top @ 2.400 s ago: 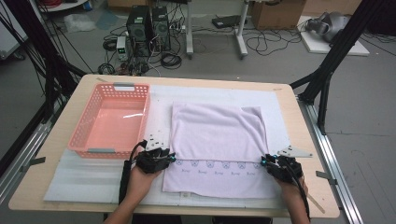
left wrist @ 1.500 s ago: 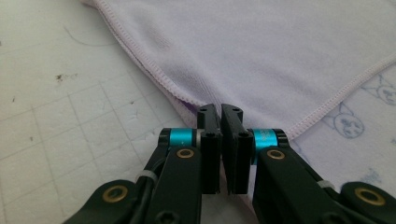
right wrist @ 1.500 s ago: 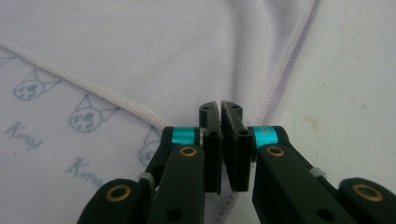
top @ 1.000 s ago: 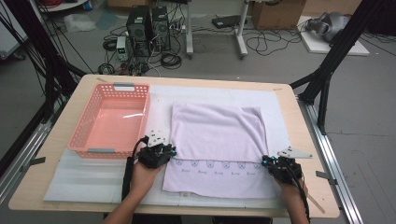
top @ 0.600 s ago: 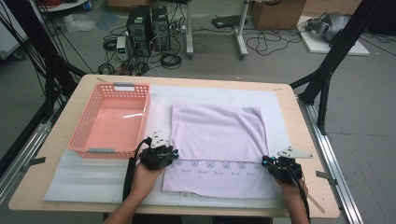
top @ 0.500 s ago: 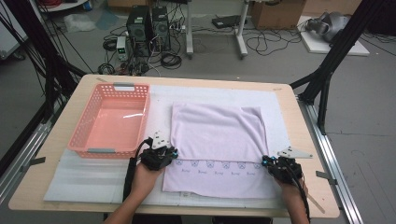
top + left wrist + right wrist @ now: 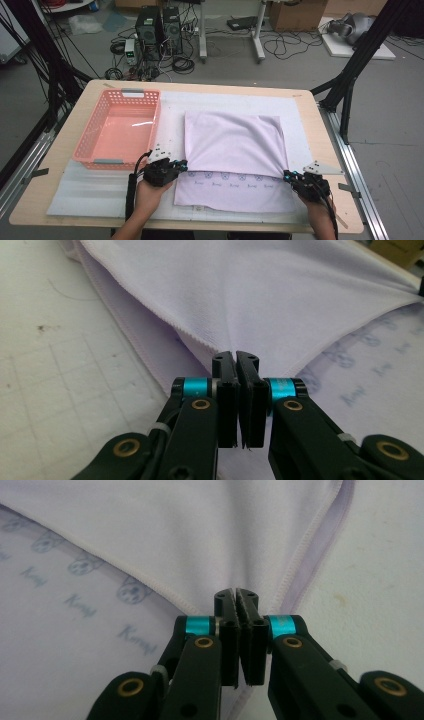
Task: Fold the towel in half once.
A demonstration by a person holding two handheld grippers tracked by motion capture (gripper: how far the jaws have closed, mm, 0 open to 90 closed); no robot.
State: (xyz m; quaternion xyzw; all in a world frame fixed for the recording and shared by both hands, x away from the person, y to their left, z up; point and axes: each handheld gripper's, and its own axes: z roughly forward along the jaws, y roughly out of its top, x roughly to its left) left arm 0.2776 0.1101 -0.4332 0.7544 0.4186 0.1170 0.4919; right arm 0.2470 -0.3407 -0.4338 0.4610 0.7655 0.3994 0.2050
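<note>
Lilac cloth: a pale purple towel [image 7: 234,145] lies at the centre of the high view on a white mat [image 7: 90,192] over the wooden table [image 7: 60,150]; its far part is folded toward the near edge, leaving a strip of printed underside bare along the bottom.
Left gripper: at lower left of centre in the high view [image 7: 184,165], at the left corner of the folded layer. Its jaws have just been closing; in the left gripper view [image 7: 235,360] they meet on the hemmed edge of the top layer, pinching it.
Right gripper: at lower right of the high view [image 7: 287,175], at the right corner of the fold. In the right gripper view [image 7: 236,597] the ribbed pads are pressed together on the cloth where the stitched hem runs down to them.
High view adds: a pink basket [image 7: 90,150] at left of the towel, just beside the left gripper; both of the person's hands entering from the bottom edge; floor, cables and computer cases beyond the table.
Gripper views add: hem stitching, small grey face-and-script print on the lower layer [image 7: 75,600], a faint grid and specks on the mat [image 7: 65,390].
Cannot tell: from the high view alone, whether either pair of jaws is gripping.
</note>
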